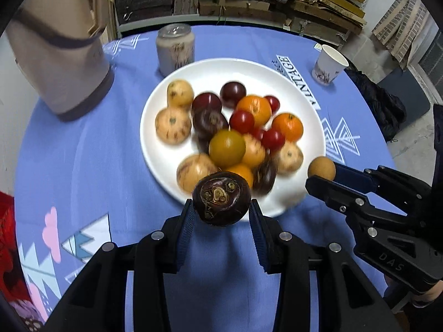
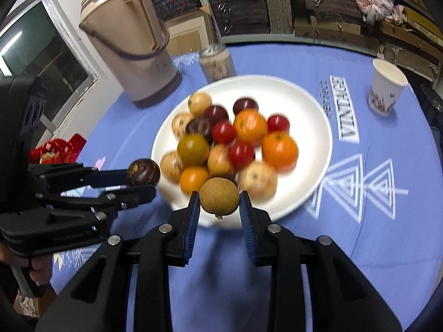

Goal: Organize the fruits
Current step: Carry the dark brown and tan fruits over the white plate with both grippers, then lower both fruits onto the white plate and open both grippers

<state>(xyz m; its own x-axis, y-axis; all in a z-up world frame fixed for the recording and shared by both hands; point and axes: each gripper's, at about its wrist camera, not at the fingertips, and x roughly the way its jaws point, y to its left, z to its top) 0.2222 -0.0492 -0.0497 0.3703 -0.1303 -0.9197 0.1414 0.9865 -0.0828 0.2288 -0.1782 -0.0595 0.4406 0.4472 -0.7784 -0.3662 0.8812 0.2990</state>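
With the left gripper (image 1: 221, 210) clamped on a dark purple fruit (image 1: 221, 197) and the right gripper (image 2: 219, 203) on a brown round fruit (image 2: 219, 196) (both held above the white plate's (image 1: 304, 102) near rim), either smooth sphere may slip from its narrow pinch and scatter the pile.

Motion blur softens the fruits heaped on the white plate (image 1: 166, 149), so their skin markings cannot be read. The thermos (image 1: 59, 55) is cut off at the left wrist view's top. A red object (image 2: 59, 146) at the table's edge sits partly behind the left gripper (image 2: 142, 182).
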